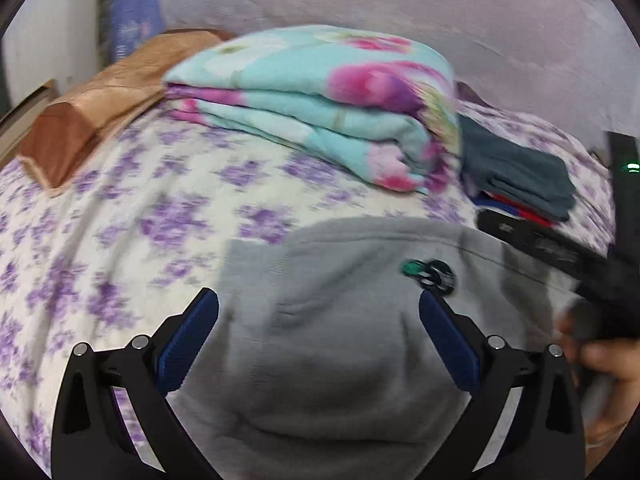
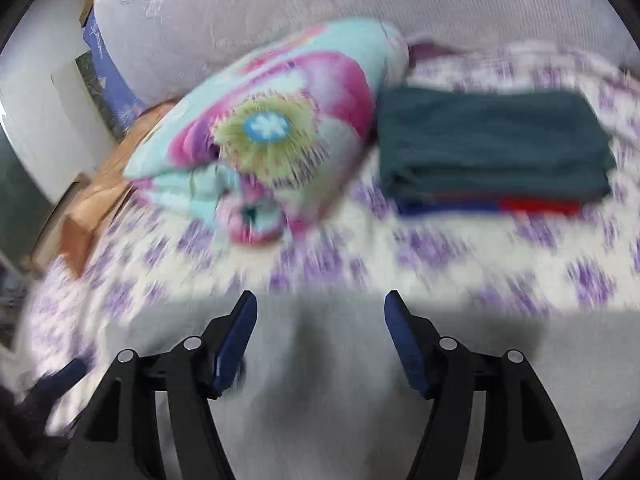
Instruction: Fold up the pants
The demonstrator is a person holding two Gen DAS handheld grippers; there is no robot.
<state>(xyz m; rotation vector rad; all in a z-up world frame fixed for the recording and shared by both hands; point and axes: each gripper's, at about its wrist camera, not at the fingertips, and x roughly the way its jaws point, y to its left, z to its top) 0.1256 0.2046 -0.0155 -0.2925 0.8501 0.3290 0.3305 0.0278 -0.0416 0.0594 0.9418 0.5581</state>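
Both my hand-held grippers, left and right, gape empty over soft, limp pants; I'd pinch an edge ahead.

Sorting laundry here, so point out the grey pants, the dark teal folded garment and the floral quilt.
grey pants [image 1: 340, 340]: left wrist view, middle of fabric.
dark teal folded garment [image 2: 492, 140]: right wrist view, top face.
floral quilt [image 1: 312, 92]: left wrist view, folded front.

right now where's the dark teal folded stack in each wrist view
Left wrist: dark teal stack at the right, just right of the floral quilt.
Right wrist: stack at upper right, again right of the quilt.
Shared landmark: the quilt.
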